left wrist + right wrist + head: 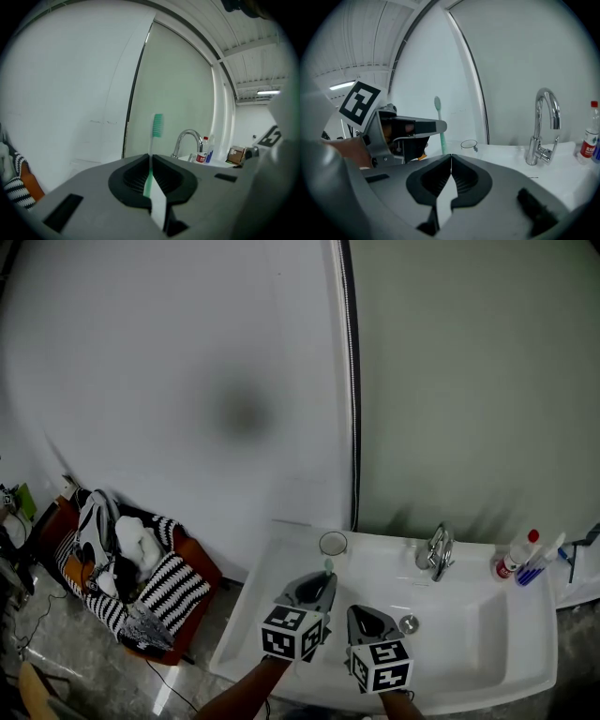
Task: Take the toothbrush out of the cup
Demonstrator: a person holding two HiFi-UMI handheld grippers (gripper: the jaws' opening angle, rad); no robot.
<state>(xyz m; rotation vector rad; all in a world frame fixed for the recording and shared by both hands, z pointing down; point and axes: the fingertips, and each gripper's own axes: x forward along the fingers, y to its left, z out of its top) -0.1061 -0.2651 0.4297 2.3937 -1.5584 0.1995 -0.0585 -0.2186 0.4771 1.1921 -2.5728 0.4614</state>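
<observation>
A green-and-white toothbrush (pixel 153 140) stands upright between the jaws of my left gripper (pixel 150 161), which is shut on its handle; the green bristle head (pixel 157 125) points up. From the head view the left gripper (pixel 313 592) hovers over the sink's left part, with the toothbrush (pixel 328 567) tip showing just past it. A clear glass cup (pixel 333 543) stands empty on the sink's back left ledge, beyond the gripper. My right gripper (pixel 451 159) is shut with nothing in it, beside the left one (pixel 412 133), which holds the toothbrush (pixel 439 126) in front of the cup (pixel 468 145).
The white sink (pixel 469 652) has a chrome tap (pixel 437 549) at the back and a drain (pixel 408 622) in the basin. A red-capped bottle (pixel 516 554) and tubes (pixel 542 561) stand at the back right. A basket of striped cloth (pixel 131 577) sits on the floor at left.
</observation>
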